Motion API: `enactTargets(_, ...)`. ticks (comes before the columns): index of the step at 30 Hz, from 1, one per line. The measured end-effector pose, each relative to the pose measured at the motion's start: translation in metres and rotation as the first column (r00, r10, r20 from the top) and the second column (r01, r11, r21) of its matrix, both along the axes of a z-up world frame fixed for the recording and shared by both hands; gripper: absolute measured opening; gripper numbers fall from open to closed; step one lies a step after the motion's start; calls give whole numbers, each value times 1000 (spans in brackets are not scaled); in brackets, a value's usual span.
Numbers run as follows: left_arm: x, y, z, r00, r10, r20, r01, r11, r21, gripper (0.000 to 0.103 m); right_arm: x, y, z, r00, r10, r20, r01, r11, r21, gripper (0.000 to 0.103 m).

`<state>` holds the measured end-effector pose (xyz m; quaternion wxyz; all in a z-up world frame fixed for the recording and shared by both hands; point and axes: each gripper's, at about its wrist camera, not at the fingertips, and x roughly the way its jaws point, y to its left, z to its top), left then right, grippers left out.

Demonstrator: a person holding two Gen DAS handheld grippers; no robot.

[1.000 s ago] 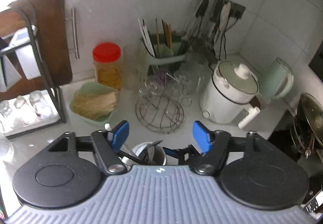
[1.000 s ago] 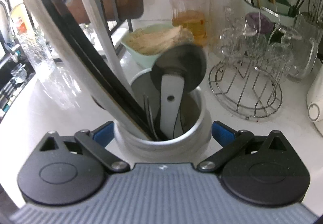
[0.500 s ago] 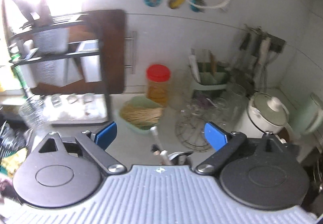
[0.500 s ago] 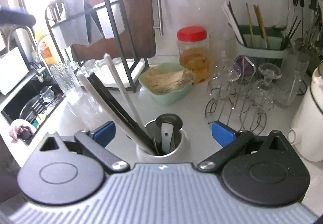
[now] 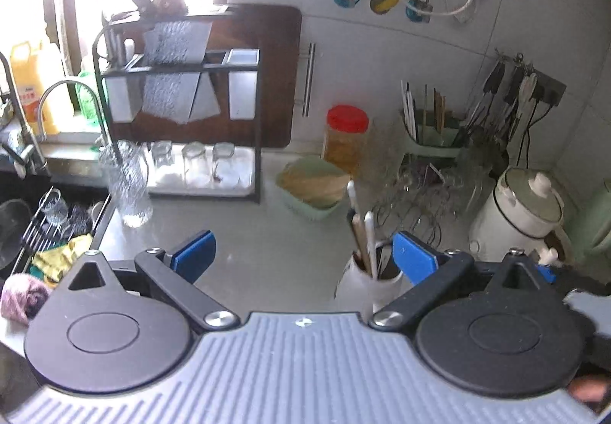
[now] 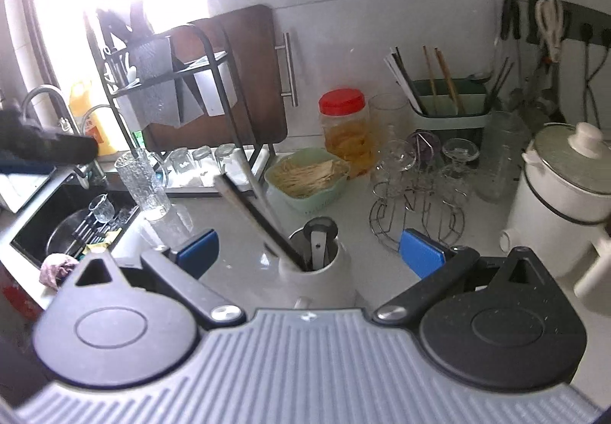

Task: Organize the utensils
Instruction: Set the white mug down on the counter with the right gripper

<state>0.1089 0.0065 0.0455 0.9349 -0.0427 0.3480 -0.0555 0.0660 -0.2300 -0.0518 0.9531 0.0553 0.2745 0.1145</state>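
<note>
We see a pale counter (image 6: 244, 263) in a tiled kitchen corner, sink (image 6: 57, 225) at lower left, bright window at upper left. The white utensil holder (image 6: 324, 279) stands low at centre, utensils (image 6: 256, 214) leaning out. Our left gripper (image 5: 301, 252), jaws just widened, and right gripper (image 6: 309, 248) both gape, gripping nothing.

left tool (image 5: 301, 252) just opened, right tool (image 6: 311, 252) spread

The utensil holder (image 6: 317, 271) stands on the counter (image 6: 244, 256) at lower centre of the right wrist view, long utensils (image 6: 256, 214) leaning up-left out of it. Behind it sits a basket (image 6: 307, 181), a jar (image 6: 345, 128) behind that. Left — a dish rack (image 6: 172, 99), then the sink (image 6: 72, 225). Right: a wire stand (image 6: 416, 210) holding what look like glasses, and a pot (image 6: 565, 202) at the edge.
</note>
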Motion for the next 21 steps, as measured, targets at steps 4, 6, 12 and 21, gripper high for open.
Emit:
enactTargets(4, -26, 8, -10, 1000, 3, 0, -3, 1000, 8, 101, -26, 6, 7, 1000, -6, 24, 6, 1000, 2, 103)
enactTargets(6, -38, 12, -14, 1000, 1, -2, -1, 1000, 0, 101, -39, 8, 9, 999, -13, 38, 14, 1000, -3, 103)
enactTargets(12, -72, 19, -23, 1000, 9, 6, -9, 1000, 9, 101, -71, 15, 10, 998, -20, 54, 20, 1000, 3, 103)
enactTargets(21, -117, 29, -31, 1000, 5, 15, -5, 1000, 17, 101, -110, 27, -1, 998, -20, 66, 21, 1000, -12, 103)
